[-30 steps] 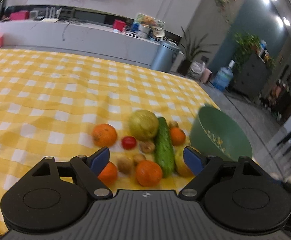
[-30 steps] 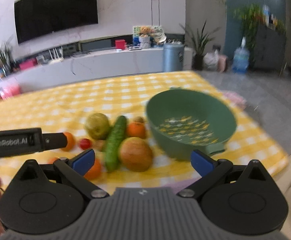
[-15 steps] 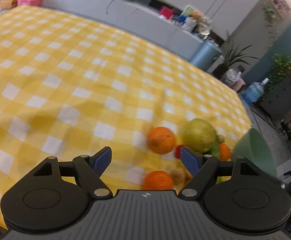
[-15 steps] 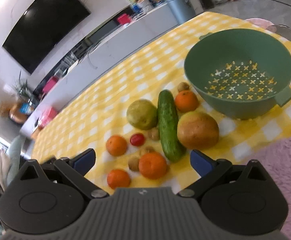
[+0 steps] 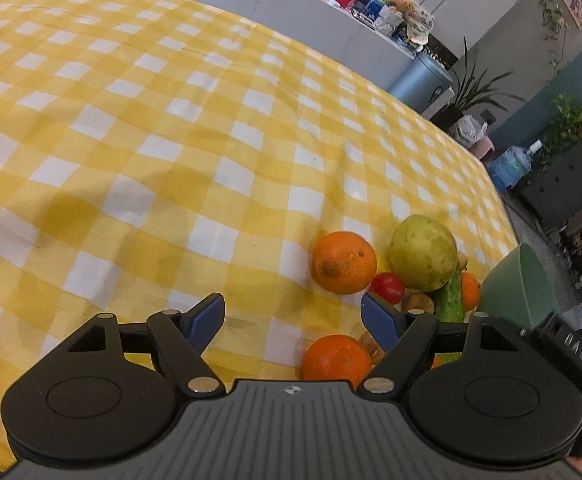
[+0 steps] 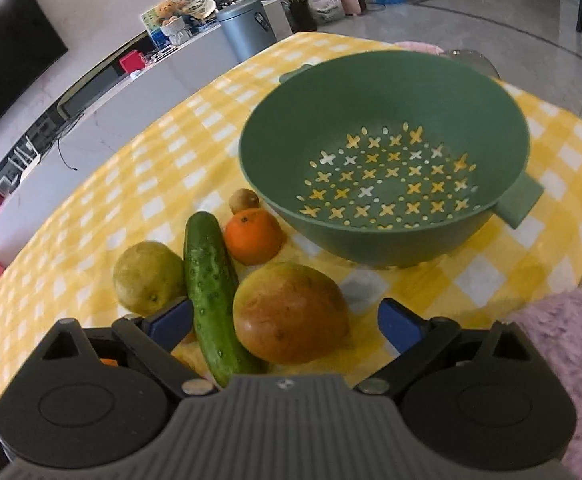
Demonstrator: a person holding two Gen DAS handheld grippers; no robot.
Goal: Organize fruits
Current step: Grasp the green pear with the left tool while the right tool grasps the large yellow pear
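Observation:
In the right wrist view a green colander [image 6: 387, 128] stands on the yellow checked cloth, nothing inside it. In front of it lie a mango [image 6: 291, 312], a cucumber [image 6: 211, 288], a tangerine [image 6: 254, 235], a green pear [image 6: 147, 278] and a small brown fruit [image 6: 244, 201]. My right gripper [image 6: 287, 322] is open, its blue pads standing either side of the mango and cucumber, above them. In the left wrist view my left gripper [image 5: 294, 316] is open over bare cloth. An orange [image 5: 343, 262], a cherry tomato [image 5: 387, 288], the pear [image 5: 423, 252] and a nearer orange [image 5: 337, 360] lie to its right.
The table's right edge runs just beyond the colander [image 5: 519, 284]. A pink fluffy sleeve [image 6: 571, 340] shows at the right. Behind the table stand a white counter [image 5: 291, 12], a grey bin [image 5: 419, 80], potted plants and a water bottle. Open cloth [image 5: 131, 120] stretches left.
Both grippers have dropped closer to the table and rolled. The right one has moved in over the mango and cucumber; the left view has swung left, leaving the fruit at its right.

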